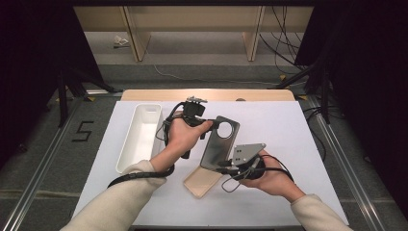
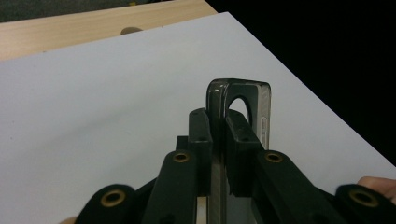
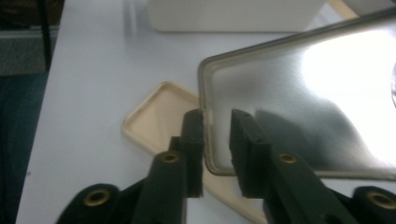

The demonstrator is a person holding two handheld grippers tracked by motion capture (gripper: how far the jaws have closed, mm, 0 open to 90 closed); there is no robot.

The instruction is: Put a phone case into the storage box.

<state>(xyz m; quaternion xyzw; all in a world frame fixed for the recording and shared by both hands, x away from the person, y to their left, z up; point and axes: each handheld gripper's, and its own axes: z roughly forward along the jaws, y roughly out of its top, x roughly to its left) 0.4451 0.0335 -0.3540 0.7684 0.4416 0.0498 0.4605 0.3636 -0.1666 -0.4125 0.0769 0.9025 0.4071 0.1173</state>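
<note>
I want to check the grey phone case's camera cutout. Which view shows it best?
The high view: the whole grey phone case, round cutout uppermost. The left gripper view shows the case edge-on, the hole foreshortened. The right gripper view shows its plain lower end.

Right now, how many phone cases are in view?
2. A grey case is held above the table between both grippers. A beige case lies flat on the white sheet beneath it, partly covered.
</note>
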